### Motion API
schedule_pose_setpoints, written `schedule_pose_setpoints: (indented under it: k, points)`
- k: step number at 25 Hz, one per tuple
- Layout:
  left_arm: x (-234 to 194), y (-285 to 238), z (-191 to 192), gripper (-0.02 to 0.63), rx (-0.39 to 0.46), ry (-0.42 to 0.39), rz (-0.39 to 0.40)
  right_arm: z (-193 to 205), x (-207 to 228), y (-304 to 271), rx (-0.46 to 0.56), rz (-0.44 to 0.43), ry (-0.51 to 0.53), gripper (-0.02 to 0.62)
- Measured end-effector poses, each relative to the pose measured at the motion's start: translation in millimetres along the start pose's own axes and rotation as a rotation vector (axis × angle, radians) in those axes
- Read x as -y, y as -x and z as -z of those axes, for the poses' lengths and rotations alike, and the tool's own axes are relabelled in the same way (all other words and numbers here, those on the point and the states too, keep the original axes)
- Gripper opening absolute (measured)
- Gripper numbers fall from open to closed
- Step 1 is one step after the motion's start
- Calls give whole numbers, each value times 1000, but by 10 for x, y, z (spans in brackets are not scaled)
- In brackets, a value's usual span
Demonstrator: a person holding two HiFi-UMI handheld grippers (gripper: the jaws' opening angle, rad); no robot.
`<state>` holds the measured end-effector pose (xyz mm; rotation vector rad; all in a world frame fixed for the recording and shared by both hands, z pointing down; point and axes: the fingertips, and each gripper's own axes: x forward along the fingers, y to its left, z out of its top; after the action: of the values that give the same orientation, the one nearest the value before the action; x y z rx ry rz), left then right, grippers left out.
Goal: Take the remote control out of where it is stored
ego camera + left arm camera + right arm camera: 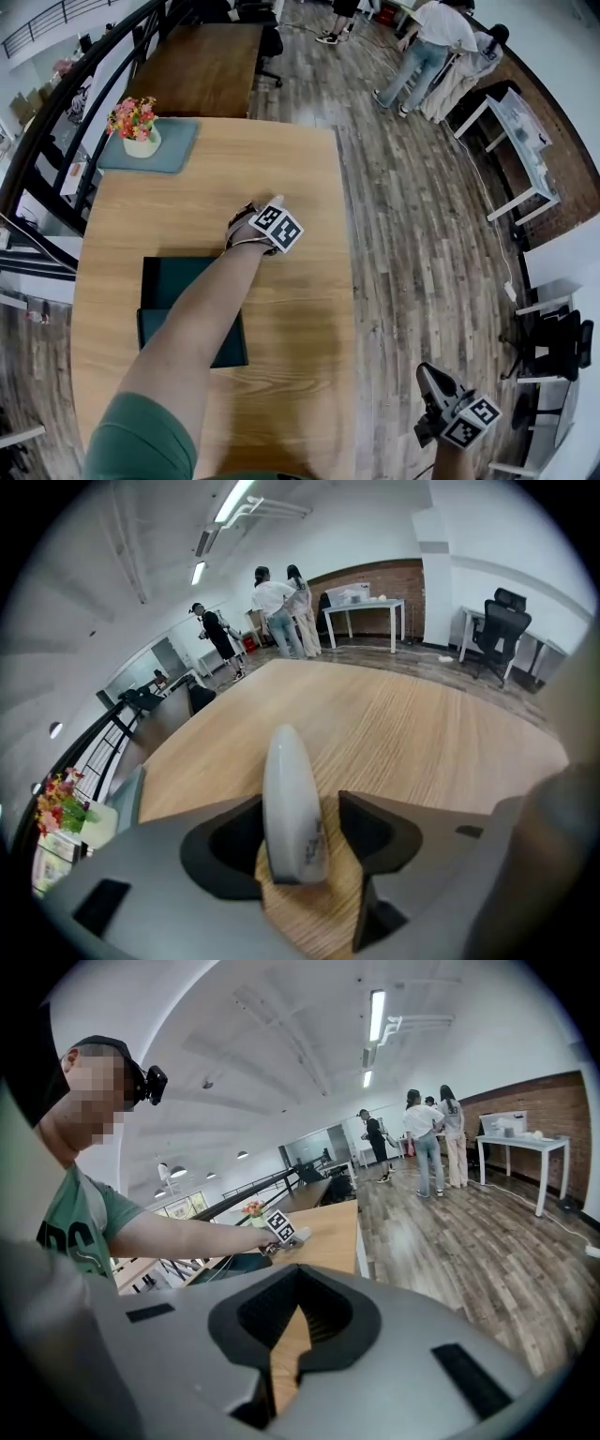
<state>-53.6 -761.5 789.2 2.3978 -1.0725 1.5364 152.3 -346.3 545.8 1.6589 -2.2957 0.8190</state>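
- The left gripper [248, 225] reached out over the wooden table [291, 375], beyond the dark green storage box [155, 281], which lay under the person's forearm nearer their side.
- Its jaws stood apart around the white remote control [292, 808]. The remote stood on its long edge on the tabletop, close against the left jaw, with a clear gap to the right jaw. Neither pad clamped it.
- The remote was therefore out of the box and on bare wood just past it. The step in hand looked like the release and withdrawal.
- To do that well, the jaws probably needed clearance on the left side too. The slim, rounded body balanced on its edge could tip or be dragged if a pad brushed it.
- A straight pull back along the jaws' own line, with no sideways swing, seemed the safest exit. Letting the remote settle flat first would lower the risk further.
- The right gripper [433, 380] hung off the table's right edge over the plank floor. Its jaws were drawn together with nothing between them, and it seemed to have no part in this step.
- The flower pot [141, 141] on its teal mat [183, 150] sat well apart at the far corner.
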Motion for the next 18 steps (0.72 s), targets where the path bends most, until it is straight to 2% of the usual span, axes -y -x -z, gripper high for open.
schedule_pose_setpoints:
  k: [2, 3, 6, 8, 12, 18]
  points:
    - [44, 52, -12, 347, 37, 23, 67, -27, -53, -41, -1, -13, 9, 6]
    - [88, 89, -33, 392, 60, 31, 108, -45, -78, -58, -1, -20, 12, 6]
    - [247, 214, -120, 403, 127, 13, 205, -95, -126, -83, 8, -36, 15, 6]
    - [295, 276, -150, 403, 156, 1, 234, -110, -156, -100, 12, -42, 18, 6]
    - [241, 402, -196, 403, 198, 25, 227, -144, -210, -62, 25, -46, 27, 6]
    - [74, 598, -312, 403, 234, 118, 183, -185, -166, 191, 50, -34, 29, 6]
